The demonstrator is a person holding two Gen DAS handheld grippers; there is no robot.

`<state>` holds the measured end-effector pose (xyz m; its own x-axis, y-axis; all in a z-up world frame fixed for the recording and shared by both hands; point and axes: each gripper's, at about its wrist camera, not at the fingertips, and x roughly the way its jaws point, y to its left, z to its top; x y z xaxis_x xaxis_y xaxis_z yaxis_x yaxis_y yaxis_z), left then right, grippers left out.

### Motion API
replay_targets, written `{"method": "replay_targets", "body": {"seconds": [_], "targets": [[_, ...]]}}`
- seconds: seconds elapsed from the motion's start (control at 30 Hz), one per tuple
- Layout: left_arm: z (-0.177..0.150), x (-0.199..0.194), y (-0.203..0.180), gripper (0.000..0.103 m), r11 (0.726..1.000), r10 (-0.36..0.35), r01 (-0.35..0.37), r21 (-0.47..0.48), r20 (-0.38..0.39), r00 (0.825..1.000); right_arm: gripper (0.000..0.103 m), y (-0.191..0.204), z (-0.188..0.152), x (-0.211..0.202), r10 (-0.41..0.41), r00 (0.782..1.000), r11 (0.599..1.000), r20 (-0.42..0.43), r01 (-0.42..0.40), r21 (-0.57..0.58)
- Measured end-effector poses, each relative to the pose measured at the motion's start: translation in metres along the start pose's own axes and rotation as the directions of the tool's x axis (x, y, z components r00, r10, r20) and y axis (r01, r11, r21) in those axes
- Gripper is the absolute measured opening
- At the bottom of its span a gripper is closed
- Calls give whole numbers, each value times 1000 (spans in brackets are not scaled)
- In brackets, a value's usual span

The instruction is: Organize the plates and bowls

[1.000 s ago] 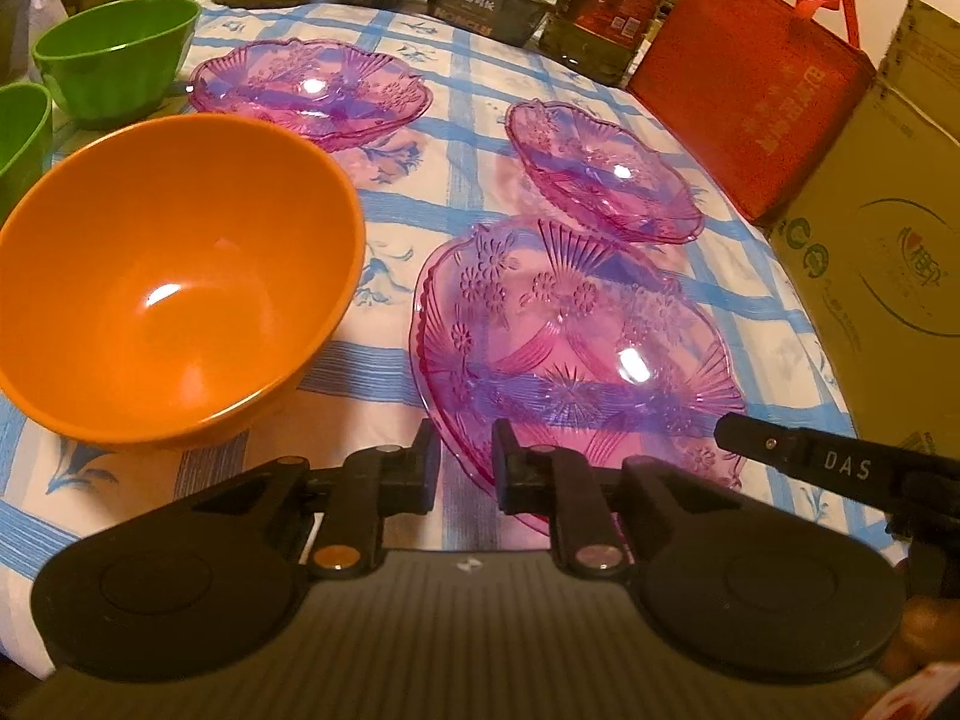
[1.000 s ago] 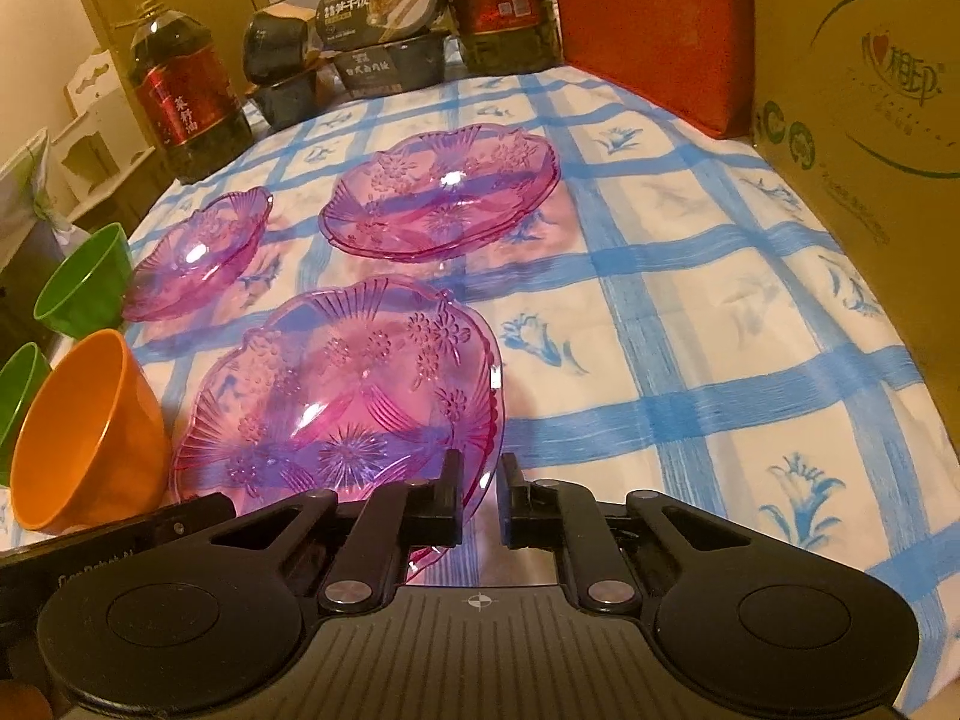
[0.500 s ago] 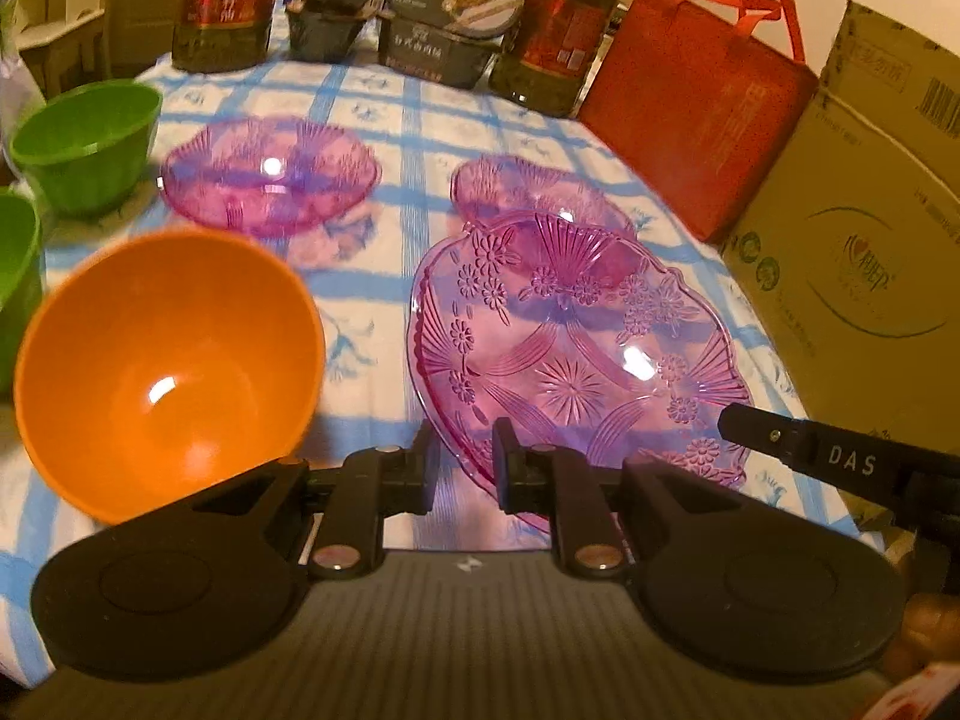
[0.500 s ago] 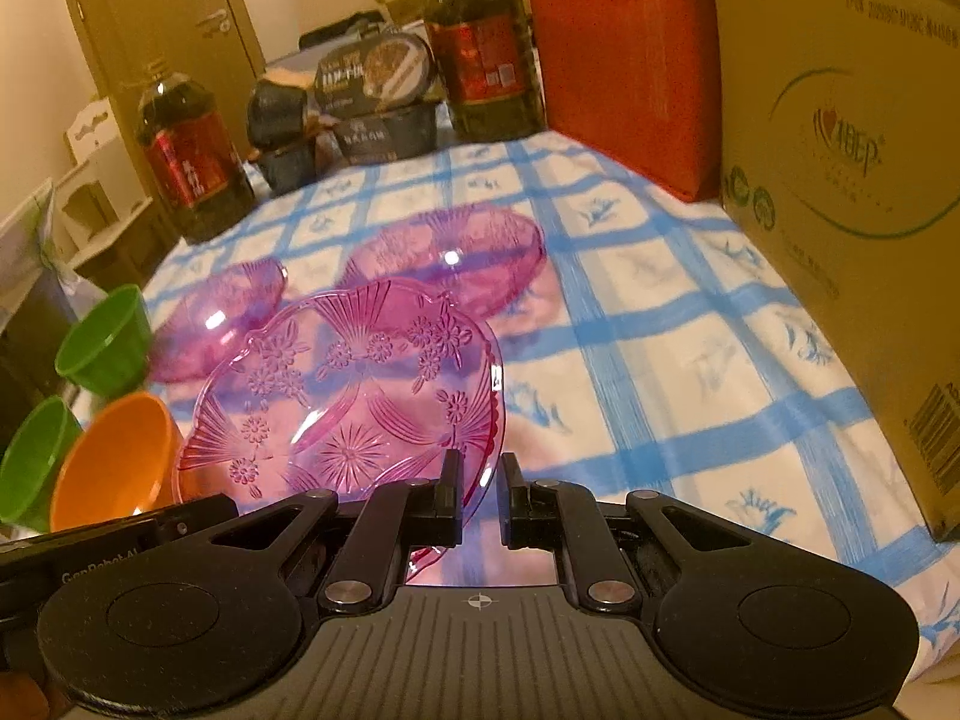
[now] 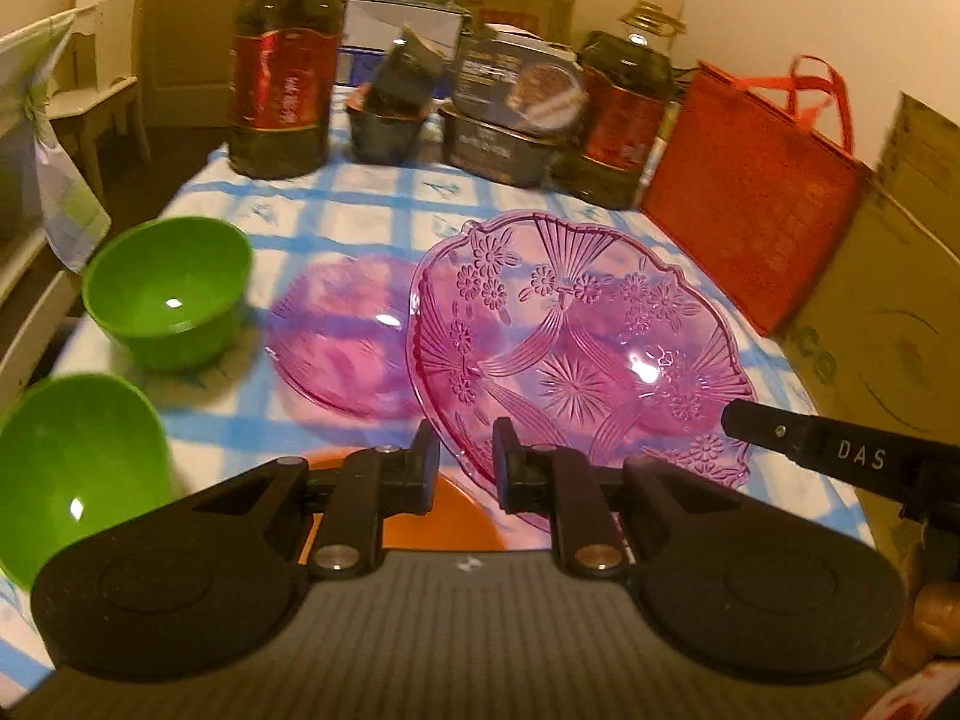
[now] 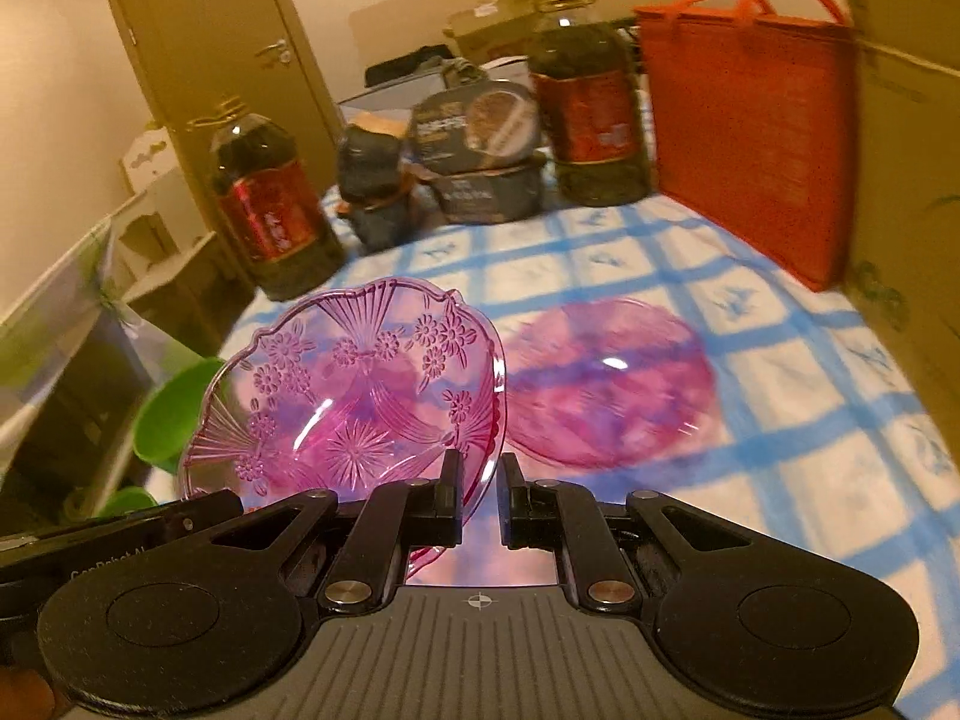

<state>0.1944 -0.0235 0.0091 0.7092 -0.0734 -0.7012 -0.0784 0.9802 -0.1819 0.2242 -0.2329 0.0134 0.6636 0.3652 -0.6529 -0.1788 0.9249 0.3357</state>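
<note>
Left wrist view: the left gripper [image 5: 465,462] and the right gripper [image 6: 480,495] both have their jaws pinching the rim of the patterned pink glass plate [image 5: 570,354], held tilted above the counter [image 6: 780,372]. Behind the plate, a second pink plate [image 5: 342,336] is partly hidden and blurred; an orange bowl [image 5: 456,510] is mostly covered beneath the gripper — two green bowls [image 5: 168,288] sit left of the plate, the nearer one cut off.

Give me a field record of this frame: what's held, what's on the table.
held: large pink plate, rim between both tools' fingers, tilted off the table
left tool: shut on plate rim
right tool: shut on plate rim
pink plate on cloth: flat
green bowls
orange bowl: mostly hidden below left tool
</note>
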Motion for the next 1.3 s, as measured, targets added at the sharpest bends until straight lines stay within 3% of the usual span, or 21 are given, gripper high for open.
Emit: {"method": "replay_targets", "body": {"seconds": [0.33,0.63,1.3], "targets": [[37,48,68,16,996,49,-53,-65,-70,996,11,42,24,85,38,996,999,-77,-40,-27],[42,103,94,16,991,76,-91,-95,-156,985,11,49,26,150,14,988,997,-154,-27,-78],[43,135,99,18,987,111,-131,-90,-194,975,11,47,24,186,15,984,994,-176,-33,-101]]}}
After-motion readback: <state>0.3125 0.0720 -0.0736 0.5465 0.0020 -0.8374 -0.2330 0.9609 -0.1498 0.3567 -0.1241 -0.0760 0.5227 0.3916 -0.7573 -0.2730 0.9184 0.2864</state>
